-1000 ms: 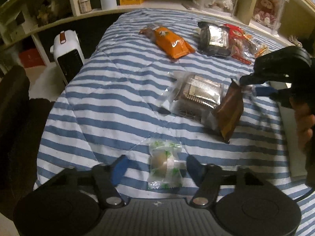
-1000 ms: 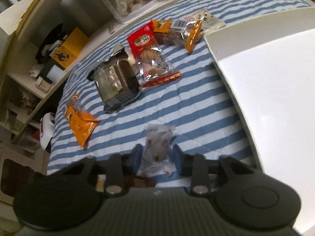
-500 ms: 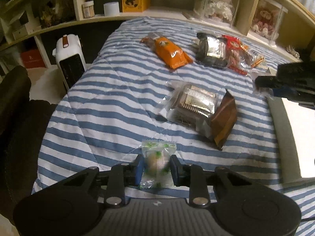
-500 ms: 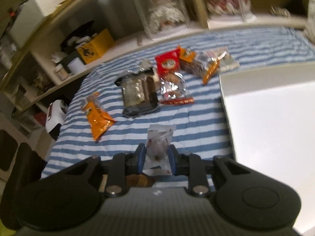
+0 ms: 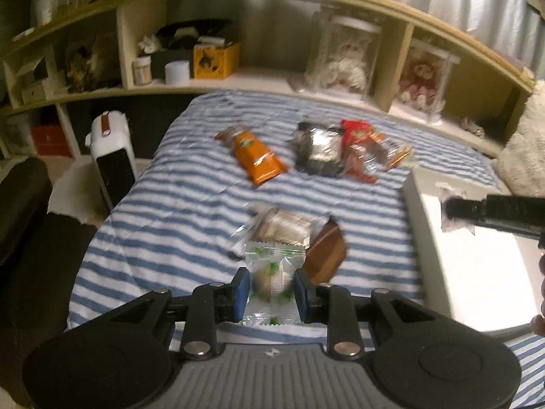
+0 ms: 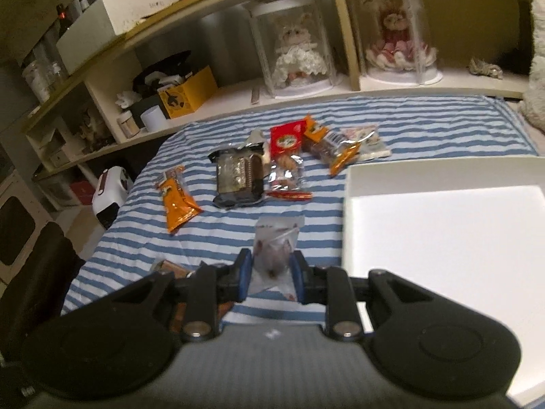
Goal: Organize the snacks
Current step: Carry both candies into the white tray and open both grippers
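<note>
Your left gripper (image 5: pixel 271 289) pinched a clear green-speckled candy packet (image 5: pixel 273 274). Your right gripper (image 6: pixel 271 277) clamped a clear wrapped brownish snack (image 6: pixel 275 255) beside the white tray (image 6: pixel 442 238).

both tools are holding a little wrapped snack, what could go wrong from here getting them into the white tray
1. The left tool pinches the clear green-printed snack packet low on its body; the thin film may slip or the round treat inside get crushed.
2. The right tool grips the clear packet with a brownish treat the same way, so it could swing loose.
3. Both tools head for the one white rectangular tray; they may collide over it.
</note>
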`<control>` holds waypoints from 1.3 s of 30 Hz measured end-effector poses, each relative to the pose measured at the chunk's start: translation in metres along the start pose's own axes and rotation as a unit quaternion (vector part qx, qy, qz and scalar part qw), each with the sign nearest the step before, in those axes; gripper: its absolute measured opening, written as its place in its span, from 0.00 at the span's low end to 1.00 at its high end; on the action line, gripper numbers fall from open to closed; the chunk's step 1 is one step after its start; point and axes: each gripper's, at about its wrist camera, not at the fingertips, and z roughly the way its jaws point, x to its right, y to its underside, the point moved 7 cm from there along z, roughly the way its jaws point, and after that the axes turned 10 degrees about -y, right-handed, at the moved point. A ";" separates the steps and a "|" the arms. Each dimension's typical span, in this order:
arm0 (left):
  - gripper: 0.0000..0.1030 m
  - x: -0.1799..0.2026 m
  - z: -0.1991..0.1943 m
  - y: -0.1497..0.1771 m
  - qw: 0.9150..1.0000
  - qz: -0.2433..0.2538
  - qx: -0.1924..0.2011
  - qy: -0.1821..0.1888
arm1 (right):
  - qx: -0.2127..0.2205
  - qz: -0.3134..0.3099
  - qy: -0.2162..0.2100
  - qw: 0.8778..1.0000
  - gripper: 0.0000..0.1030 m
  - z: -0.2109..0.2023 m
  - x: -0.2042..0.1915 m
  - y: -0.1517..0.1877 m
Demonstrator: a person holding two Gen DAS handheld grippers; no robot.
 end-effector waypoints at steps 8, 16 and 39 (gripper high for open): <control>0.30 0.057 -0.020 -0.014 0.999 0.020 0.016 0.022 | 0.019 -0.013 0.011 1.000 0.29 -0.061 0.026 -0.002; 0.30 0.136 -0.040 -0.027 0.996 0.058 0.035 0.057 | 0.035 -0.016 0.041 0.998 0.29 -0.118 0.074 0.000; 0.30 0.311 -0.009 -0.008 0.985 0.102 -0.038 0.132 | 0.009 0.013 0.118 0.993 0.29 -0.180 0.210 0.016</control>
